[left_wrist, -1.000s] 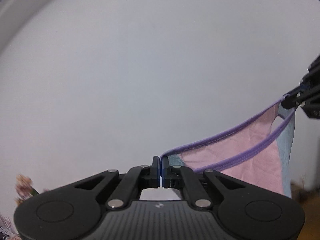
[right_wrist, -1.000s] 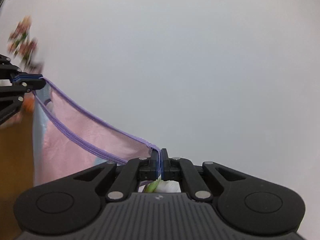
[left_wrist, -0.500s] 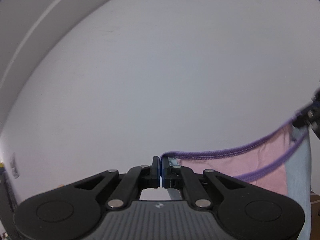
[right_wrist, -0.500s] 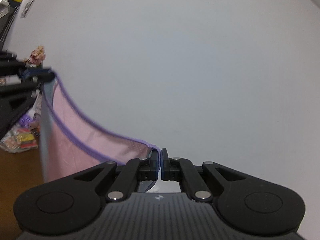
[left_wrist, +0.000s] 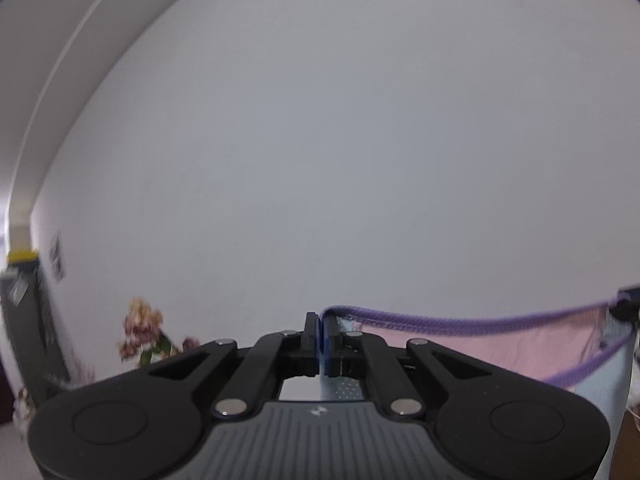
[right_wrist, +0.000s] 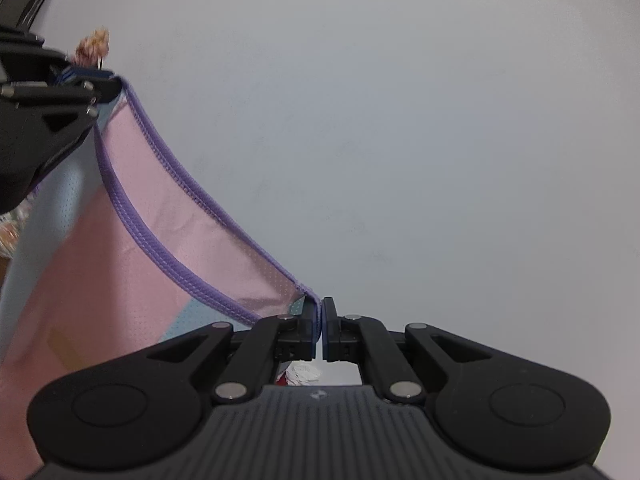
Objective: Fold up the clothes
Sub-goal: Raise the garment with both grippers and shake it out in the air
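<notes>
A pink and pale blue mesh garment (left_wrist: 500, 350) with purple trim hangs in the air, stretched between both grippers. My left gripper (left_wrist: 321, 322) is shut on one end of its purple edge, and the cloth runs off to the right toward the other gripper's tip (left_wrist: 626, 306). In the right wrist view my right gripper (right_wrist: 321, 308) is shut on the other end of the garment (right_wrist: 120, 248). From there the cloth rises to the upper left, where the left gripper (right_wrist: 106, 80) holds it. The garment's lower part hangs out of sight.
A plain white wall (left_wrist: 320, 140) fills most of both views. Dried flowers (left_wrist: 142, 332) stand at the lower left of the left wrist view, beside a dark cabinet (left_wrist: 24, 320). A crumpled white item (right_wrist: 302, 374) shows below the right gripper.
Both grippers have swung sideways with the garment. In the left wrist view the top edge has gone from slanted to nearly level, and the flowers are back in sight.
</notes>
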The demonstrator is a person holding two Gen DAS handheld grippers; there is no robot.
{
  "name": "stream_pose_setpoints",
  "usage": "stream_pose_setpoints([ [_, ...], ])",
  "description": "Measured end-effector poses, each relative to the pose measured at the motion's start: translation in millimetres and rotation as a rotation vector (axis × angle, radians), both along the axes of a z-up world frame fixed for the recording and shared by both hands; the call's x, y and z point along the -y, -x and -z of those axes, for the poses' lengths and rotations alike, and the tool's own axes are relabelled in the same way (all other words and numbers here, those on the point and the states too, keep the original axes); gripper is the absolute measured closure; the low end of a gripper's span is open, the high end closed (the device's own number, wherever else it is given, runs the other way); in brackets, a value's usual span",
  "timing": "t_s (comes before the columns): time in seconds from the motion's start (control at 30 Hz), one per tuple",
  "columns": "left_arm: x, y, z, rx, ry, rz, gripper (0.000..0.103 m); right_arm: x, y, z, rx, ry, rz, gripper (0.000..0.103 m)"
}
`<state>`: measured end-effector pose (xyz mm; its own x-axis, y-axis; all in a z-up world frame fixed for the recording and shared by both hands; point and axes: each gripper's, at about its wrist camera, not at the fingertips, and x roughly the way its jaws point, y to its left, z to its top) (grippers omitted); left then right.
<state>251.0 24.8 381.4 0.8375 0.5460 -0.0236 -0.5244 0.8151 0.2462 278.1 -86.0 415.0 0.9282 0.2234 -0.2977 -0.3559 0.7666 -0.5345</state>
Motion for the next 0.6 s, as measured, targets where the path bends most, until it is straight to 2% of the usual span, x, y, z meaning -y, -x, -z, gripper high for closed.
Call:
stream_pose_setpoints([
  [0.13, -27.5, -59.0, 10.7, -0.001, 0.065, -0.033, 0.102, -35.3, -62.4, 7.8, 0.009, 0.046, 0.005, 0.101],
  [0.27, -50.6, -105.6, 7.3, 0.057, 0.103, -0.059, 0.102, -63.8, -120.5, -0.2, 0.069, 0.082, 0.027, 0.101],
  [0.33, -57.5, -110.9, -13.5, 0.097, 0.092, -0.074, 0.102, -74.2, -142.9, -13.0, 0.123, 0.08, 0.031, 0.101],
  [0.37, -62.6, -98.9, -29.1, 0.123, 0.083, -0.076, 0.102, -78.3, -152.0, -21.2, 0.152, 0.074, 0.032, 0.101],
  [0.47, -66.6, -112.0, -58.2, 0.208, 0.047, -0.077, 0.102, -85.5, -170.9, -46.8, 0.231, 0.051, 0.04, 0.101],
  [0.6, -59.4, -104.9, -61.2, 0.296, 0.0, -0.082, 0.102, -82.5, -175.3, -63.4, 0.31, 0.036, 0.026, 0.101],
])
